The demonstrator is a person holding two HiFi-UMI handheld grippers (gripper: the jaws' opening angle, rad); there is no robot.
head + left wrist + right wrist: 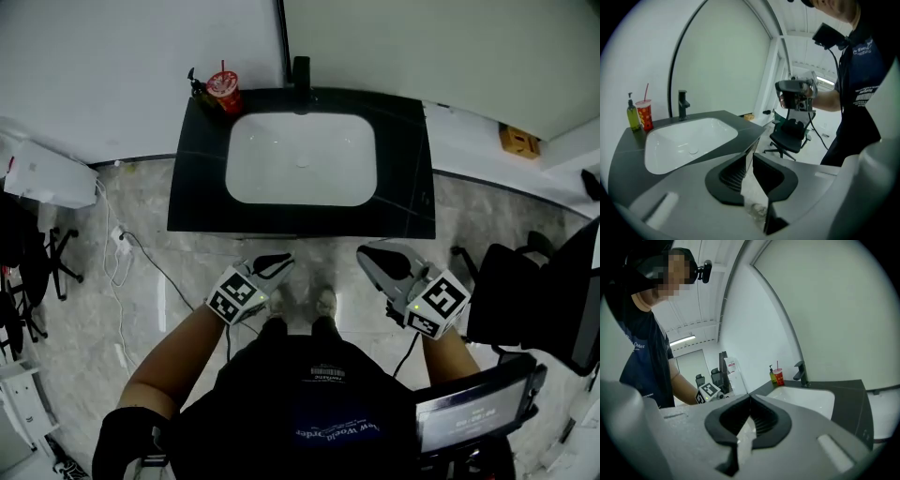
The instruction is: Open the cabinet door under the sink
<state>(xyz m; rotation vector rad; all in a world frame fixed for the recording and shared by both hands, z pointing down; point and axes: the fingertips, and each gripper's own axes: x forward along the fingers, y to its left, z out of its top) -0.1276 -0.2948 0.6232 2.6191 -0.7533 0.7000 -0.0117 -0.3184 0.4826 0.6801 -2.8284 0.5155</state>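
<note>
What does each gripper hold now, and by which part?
Nothing is held. The left gripper has a narrow empty gap between its jaws; the right gripper is closed on nothing.

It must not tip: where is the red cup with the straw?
In the head view the red cup stands on the dark countertop, back left corner, beside a soap bottle, left of the faucet.

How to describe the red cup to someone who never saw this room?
Find the black counter with the white basin. At its back left corner stand two things: the cup is the red one with a straw, beside a green pump bottle.
</note>
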